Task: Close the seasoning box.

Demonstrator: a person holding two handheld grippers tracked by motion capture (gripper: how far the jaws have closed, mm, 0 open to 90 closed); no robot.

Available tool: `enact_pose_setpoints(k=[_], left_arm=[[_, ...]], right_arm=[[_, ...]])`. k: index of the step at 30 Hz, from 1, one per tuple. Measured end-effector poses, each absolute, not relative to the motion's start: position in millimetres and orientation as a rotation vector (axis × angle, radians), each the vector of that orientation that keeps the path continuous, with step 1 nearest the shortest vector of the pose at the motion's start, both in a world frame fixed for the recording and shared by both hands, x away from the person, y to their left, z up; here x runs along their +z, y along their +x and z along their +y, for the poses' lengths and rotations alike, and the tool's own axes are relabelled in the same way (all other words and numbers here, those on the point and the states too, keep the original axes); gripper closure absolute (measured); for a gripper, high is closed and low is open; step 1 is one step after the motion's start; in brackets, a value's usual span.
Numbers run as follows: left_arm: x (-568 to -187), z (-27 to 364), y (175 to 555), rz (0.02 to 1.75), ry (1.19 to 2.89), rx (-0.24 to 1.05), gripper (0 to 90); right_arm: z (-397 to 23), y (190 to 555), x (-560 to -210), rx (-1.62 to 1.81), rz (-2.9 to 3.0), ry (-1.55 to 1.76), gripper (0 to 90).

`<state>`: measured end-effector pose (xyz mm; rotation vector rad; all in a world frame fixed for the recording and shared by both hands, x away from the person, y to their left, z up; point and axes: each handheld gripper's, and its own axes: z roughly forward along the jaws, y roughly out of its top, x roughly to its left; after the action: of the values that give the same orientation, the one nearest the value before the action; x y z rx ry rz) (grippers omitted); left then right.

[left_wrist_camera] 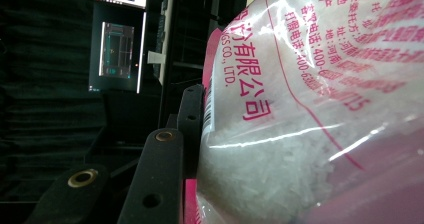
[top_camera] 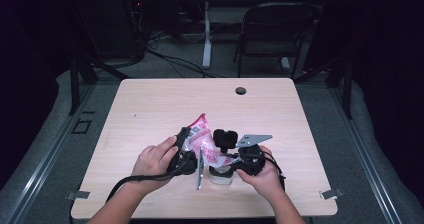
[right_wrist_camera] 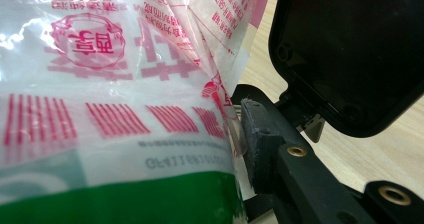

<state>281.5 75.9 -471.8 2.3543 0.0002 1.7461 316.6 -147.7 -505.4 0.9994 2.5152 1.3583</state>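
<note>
Both grippers, left gripper (top_camera: 186, 143) and right gripper (top_camera: 231, 160), clamp the bag (top_camera: 204, 143) near table (top_camera: 150, 104) front edge

A glossy clear plastic bag (top_camera: 202, 141) of coarse white crystals; matt pale wood-grain table (top_camera: 150, 109).

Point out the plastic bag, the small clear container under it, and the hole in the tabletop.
plastic bag (top_camera: 202, 136), high view, its pink-printed upper part.
clear container (top_camera: 220, 176), high view, its front wall.
hole (top_camera: 241, 91), high view, its centre.
</note>
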Motion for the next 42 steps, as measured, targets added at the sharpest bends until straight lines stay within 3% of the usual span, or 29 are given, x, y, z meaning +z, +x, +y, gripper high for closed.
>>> enact_pose_setpoints(k=[42], left_arm=[[-467.7,72.2,282.2,-0.011,2.335,1.754,69.8]], right_arm=[[-151.8,315.8,-502.8,1.380,2.503,0.994,76.4]])
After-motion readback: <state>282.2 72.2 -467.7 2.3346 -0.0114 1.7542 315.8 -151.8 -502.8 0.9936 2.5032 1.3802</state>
